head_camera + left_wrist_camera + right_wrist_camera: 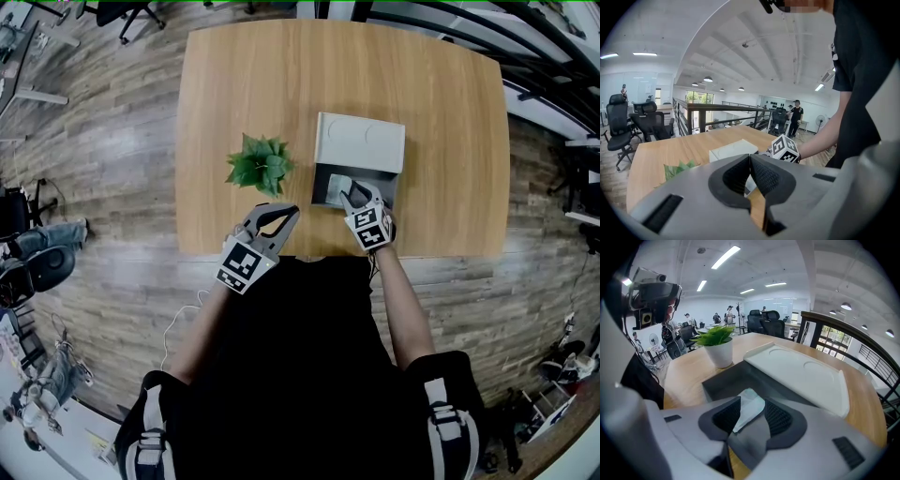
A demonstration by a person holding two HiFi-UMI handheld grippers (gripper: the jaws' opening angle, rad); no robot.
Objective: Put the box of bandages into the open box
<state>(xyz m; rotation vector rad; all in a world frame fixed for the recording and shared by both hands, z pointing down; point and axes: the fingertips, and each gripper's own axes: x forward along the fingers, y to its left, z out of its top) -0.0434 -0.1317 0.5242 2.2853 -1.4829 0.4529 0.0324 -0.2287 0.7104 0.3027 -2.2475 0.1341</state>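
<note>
The box of bandages [750,408] sits inside the open box [736,376].
Your right gripper [354,195] has its fingers [779,418] apart on either side of it; your left gripper [284,217], near the potted plant [261,164], holds its fingers [765,177] together.

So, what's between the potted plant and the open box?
Nothing. In the head view, only a bare strip of table separates the potted plant from the open box.
</note>
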